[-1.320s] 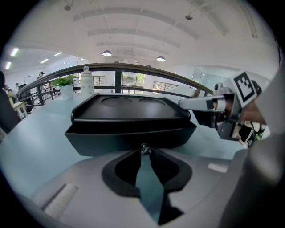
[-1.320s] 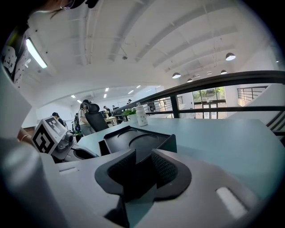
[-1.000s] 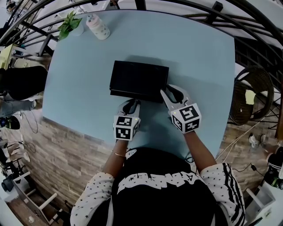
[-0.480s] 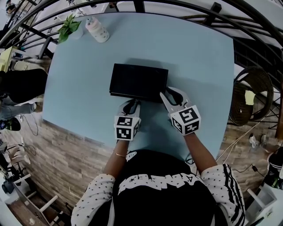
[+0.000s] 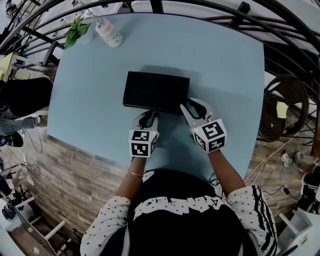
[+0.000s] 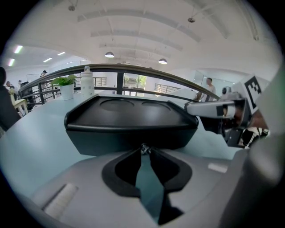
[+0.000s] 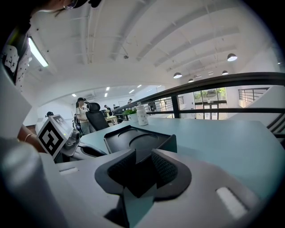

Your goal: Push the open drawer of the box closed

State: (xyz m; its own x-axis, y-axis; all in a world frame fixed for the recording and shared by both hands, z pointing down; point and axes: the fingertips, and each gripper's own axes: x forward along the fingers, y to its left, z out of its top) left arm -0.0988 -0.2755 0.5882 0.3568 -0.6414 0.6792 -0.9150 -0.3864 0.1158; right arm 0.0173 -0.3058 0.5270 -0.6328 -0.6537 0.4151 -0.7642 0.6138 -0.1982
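Two things share the far left corner of my pale blue tabletop (image 5: 225, 75): a small potted plant (image 5: 76, 27) and a white bottle (image 5: 109, 31), close together and well apart from everything else. A dark curved railing (image 5: 210, 10) runs beyond the far edge, a plank-patterned floor (image 5: 85, 175) shows below the near left side, and a wicker chair (image 5: 280, 107) stands off to the right. The black box (image 5: 156, 91) lies about mid-tabletop with its long side toward me. My left gripper (image 5: 148, 117) sits at the box's near face, left of the middle, its jaws drawn together until the tips meet, holding nothing. I cannot tell whether the tips touch the front. My right gripper (image 5: 195, 106) is at the near right corner of the box, its jaws a little apart and empty, the corner showing beyond the gap. From the head view the box is only a flat dark rectangle. The left gripper view adds two shallow round recesses (image 6: 133, 104) in its top and a plain dark front under a raised lip, plus round ceiling lamps (image 6: 109, 54) in a big white hall. The right gripper view alone shows a standing person (image 7: 81, 111) beside a black office chair (image 7: 95, 118) far off to the left.
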